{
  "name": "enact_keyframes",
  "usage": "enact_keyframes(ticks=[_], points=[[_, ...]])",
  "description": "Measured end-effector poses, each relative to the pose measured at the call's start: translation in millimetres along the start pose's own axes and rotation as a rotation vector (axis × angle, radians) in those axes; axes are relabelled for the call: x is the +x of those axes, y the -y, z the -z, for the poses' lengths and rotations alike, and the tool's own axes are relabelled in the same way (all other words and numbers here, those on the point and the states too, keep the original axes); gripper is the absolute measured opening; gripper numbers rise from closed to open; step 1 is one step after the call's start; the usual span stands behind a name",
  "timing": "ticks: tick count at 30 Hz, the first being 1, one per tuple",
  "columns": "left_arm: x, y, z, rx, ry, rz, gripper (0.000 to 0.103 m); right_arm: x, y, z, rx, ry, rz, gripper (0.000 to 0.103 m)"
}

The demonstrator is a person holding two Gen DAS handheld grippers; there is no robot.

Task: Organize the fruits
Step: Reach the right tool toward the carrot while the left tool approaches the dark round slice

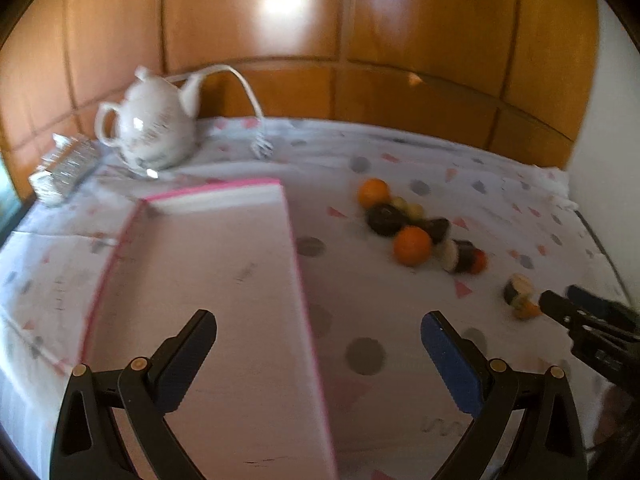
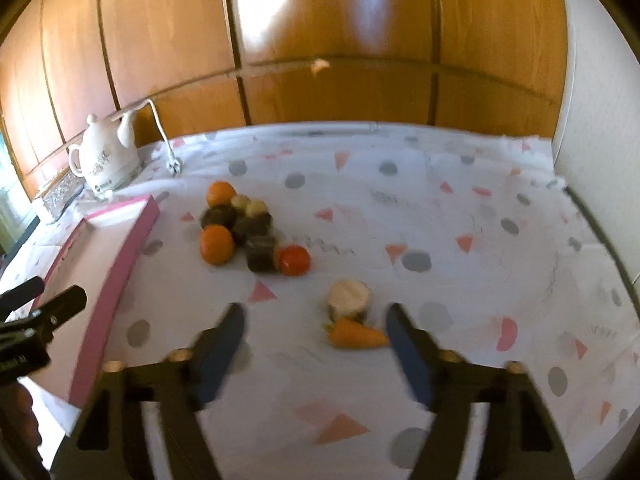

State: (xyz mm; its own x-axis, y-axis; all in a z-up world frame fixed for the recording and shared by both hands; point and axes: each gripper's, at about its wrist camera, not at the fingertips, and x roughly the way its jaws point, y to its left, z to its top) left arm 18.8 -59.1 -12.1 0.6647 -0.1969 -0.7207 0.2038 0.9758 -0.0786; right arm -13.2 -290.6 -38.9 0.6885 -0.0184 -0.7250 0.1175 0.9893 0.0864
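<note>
A pile of toy foods lies on the spotted cloth: two oranges (image 2: 216, 244) (image 2: 221, 193), a red tomato (image 2: 295, 260), dark blocks (image 2: 261, 253) and small pale balls. Apart from the pile stand a white-topped roll (image 2: 349, 297) and a small carrot (image 2: 356, 335). My right gripper (image 2: 316, 316) is open just above the cloth. The carrot lies between its tips, close to the right-hand finger, and neither pad presses on it. My left gripper (image 1: 318, 328) is open over the right edge of a shallow pink box (image 1: 208, 264) with nothing between its fingers. The right gripper (image 1: 560, 294) shows beside the roll (image 1: 518, 289).
A white teapot (image 1: 148, 124) and a white cord with a plug (image 1: 260, 148) sit at the back left beside a glassy tray (image 1: 66, 166). Wooden panels (image 2: 320, 40) close off the back, and a white wall (image 2: 592, 120) stands on the right. The left gripper (image 2: 52, 292) hangs over the box.
</note>
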Motion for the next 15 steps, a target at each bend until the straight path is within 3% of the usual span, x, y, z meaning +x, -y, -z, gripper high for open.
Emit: enact_keyframes(ticks=[2, 3, 9, 15], points=[[6, 7, -2, 0.008, -0.033, 0.026, 0.103, 6, 18, 5, 0.019, -0.033, -0.013, 0.038], [9, 11, -2, 0.016, -0.044, 0.037, 0.103, 8, 25, 7, 0.024, -0.05, -0.009, 0.036], [17, 36, 0, 0.086, -0.058, 0.078, 0.103, 19, 54, 26, 0.035, -0.098, -0.059, 0.035], [25, 56, 5, 0.174, -0.089, 0.119, 0.098, 29, 52, 25, 0.034, -0.097, -0.085, 0.035]])
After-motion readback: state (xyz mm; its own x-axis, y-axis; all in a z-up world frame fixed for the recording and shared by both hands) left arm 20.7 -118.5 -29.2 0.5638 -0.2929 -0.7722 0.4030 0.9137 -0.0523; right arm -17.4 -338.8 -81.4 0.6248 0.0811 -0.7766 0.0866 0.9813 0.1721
